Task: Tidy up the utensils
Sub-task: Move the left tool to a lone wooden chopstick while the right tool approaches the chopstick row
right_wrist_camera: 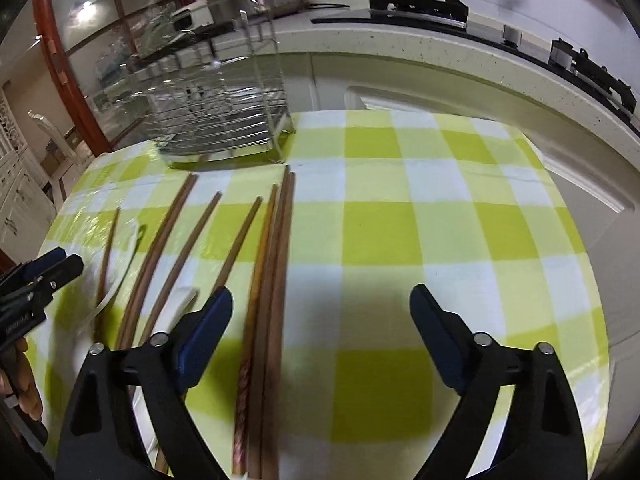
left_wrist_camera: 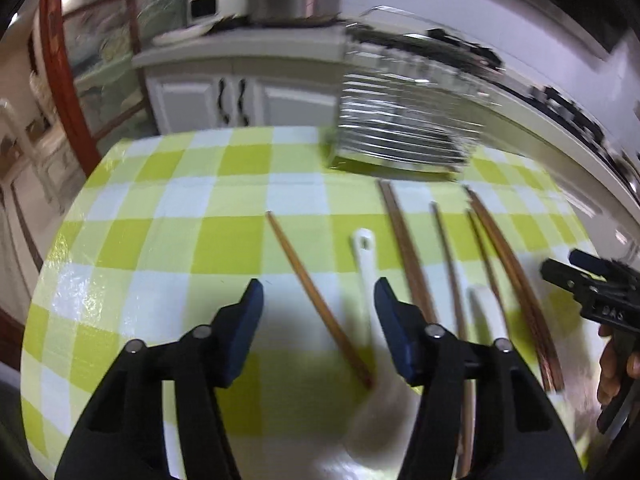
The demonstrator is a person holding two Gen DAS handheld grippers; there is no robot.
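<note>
Several wooden chopsticks and two white spoons lie on a green-and-white checked tablecloth [left_wrist_camera: 172, 216]. In the left wrist view, my left gripper [left_wrist_camera: 318, 300] is open above a single chopstick [left_wrist_camera: 316, 300] and a white spoon [left_wrist_camera: 370, 280], both between its fingers. Further chopsticks [left_wrist_camera: 516, 280] and a second white spoon [left_wrist_camera: 488, 308] lie to the right. My right gripper [right_wrist_camera: 320, 304] is open and empty above a bundle of chopsticks [right_wrist_camera: 272, 280]; it also shows at the right edge of the left wrist view [left_wrist_camera: 576, 268]. A wire utensil rack [right_wrist_camera: 224, 120] stands at the table's far side.
A kitchen counter [right_wrist_camera: 440, 56] with a stove runs behind the table. White cabinets [left_wrist_camera: 240, 100] carry a metal pot [left_wrist_camera: 292, 0]. A red-framed glass door [left_wrist_camera: 80, 80] is at the left. The cloth to the right of the chopsticks [right_wrist_camera: 440, 220] is bare.
</note>
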